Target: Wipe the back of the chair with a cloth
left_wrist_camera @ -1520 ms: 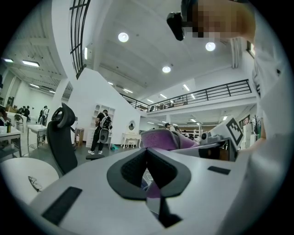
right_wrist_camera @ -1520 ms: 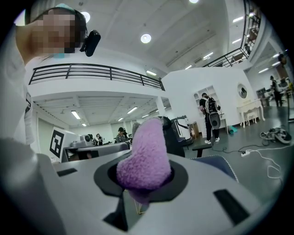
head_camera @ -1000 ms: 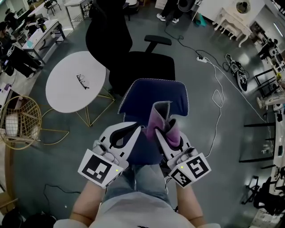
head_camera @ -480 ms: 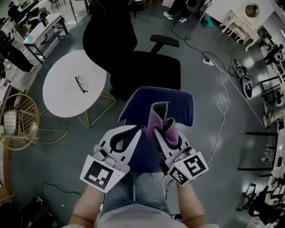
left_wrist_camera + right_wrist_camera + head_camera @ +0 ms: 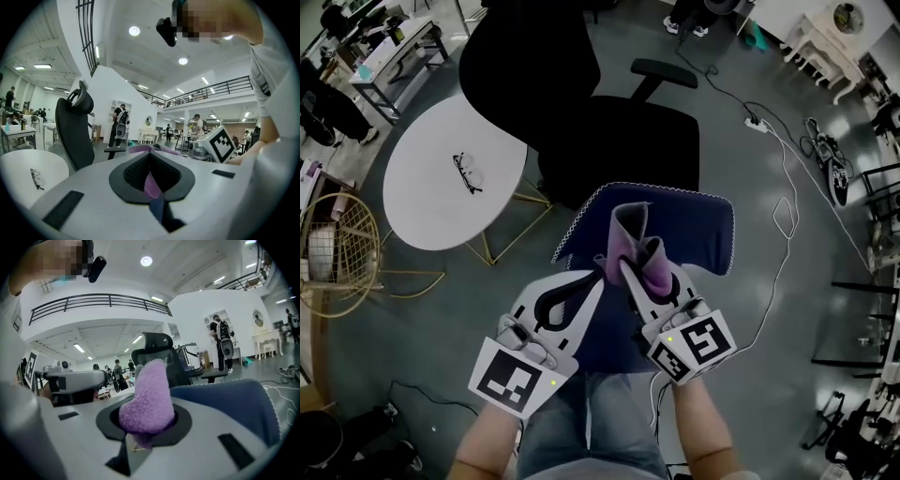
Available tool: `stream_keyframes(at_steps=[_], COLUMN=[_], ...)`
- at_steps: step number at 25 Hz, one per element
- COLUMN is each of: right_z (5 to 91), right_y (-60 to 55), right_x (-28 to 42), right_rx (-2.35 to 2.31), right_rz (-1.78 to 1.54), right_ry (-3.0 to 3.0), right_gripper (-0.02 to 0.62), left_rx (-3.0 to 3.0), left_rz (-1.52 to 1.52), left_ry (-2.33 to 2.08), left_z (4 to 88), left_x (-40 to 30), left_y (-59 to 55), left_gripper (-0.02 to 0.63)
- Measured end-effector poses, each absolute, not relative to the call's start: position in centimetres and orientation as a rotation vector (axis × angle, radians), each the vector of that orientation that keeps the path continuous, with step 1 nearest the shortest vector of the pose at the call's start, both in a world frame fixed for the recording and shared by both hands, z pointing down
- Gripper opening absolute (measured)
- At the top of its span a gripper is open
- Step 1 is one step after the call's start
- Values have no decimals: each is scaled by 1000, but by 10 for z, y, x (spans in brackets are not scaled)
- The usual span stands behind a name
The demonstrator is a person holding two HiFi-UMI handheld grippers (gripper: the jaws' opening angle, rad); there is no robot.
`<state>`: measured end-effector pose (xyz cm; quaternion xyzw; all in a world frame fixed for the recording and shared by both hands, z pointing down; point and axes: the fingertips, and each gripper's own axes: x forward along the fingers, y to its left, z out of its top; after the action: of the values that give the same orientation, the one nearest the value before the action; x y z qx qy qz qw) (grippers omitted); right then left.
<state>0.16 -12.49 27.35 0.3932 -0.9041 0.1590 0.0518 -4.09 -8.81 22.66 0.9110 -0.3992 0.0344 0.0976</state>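
Head view: both forearms reach forward, with the left gripper (image 5: 596, 279) and right gripper (image 5: 625, 267) side by side over the blue chair back (image 5: 698, 230). The purple cloth (image 5: 635, 239) stands upright.

Left gripper view: jaws closed tip to tip, a cloth sliver showing through their gap.

Right gripper view: jaws clenched on the cloth.

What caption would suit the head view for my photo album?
Seen from above: right gripper holds a purple cloth at a blue chair back, left gripper alongside.
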Motion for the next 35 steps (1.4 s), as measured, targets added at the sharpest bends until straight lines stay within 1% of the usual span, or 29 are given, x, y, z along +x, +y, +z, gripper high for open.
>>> stream_keyframes(at_steps=[13, 30, 35], right_z=[328, 346, 349], right_y=[-155, -205, -214], right_x=[0, -27, -20], right_rx=[1209, 1279, 1347], right_rz=[510, 390, 451], right_ry=[-2736, -2652, -2624], right_gripper=[80, 81, 81], left_rx=[2665, 2619, 2605], left_rz=[123, 118, 133], left_ry=[-1184, -1226, -1237], left_z=[278, 294, 297], left_x=[-39, -48, -49], left_y=[-104, -112, -110], left_gripper=[12, 12, 12])
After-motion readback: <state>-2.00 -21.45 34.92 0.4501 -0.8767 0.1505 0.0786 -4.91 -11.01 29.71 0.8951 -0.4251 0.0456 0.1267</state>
